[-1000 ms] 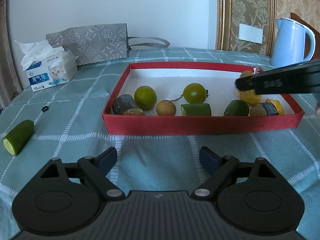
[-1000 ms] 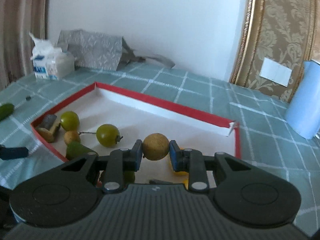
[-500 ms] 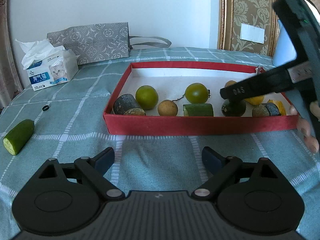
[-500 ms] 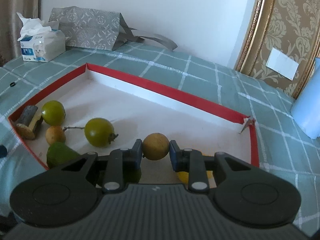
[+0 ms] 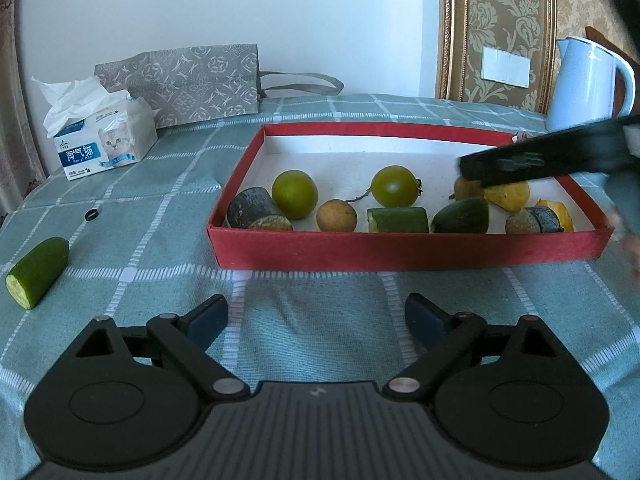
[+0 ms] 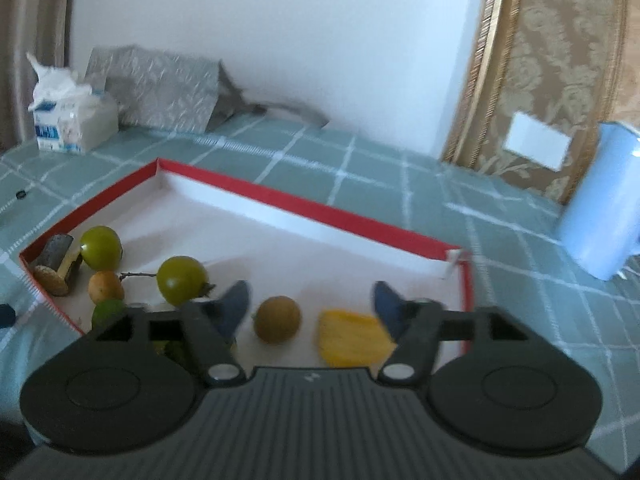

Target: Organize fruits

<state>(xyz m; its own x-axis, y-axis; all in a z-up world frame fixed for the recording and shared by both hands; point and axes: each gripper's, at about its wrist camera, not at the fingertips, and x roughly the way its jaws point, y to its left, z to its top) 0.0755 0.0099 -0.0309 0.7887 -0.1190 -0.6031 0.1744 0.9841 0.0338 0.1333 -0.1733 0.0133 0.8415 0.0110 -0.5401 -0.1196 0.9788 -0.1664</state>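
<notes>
I see the shallow red cardboard tray (image 5: 400,248) lying long-side across my bench, fruit along its near wall. My right claw (image 6: 312,312) tilts down over its right end, jaws opening, the round tan-brown fruit (image 6: 278,319) loose between them. My left claw (image 5: 316,320) hangs spread, empty.

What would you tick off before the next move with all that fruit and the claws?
1. Right claw letting go: ok, jaws opening, pads clear of the brown fruit.
2. Brown fruit inside the red tray: ok.
3. Whether it has settled: cannot tell, picture blurred.
4. Left claw empty and open: ok.
5. All produce in the tray: not ok, a cucumber piece lies on the tablecloth.
</notes>
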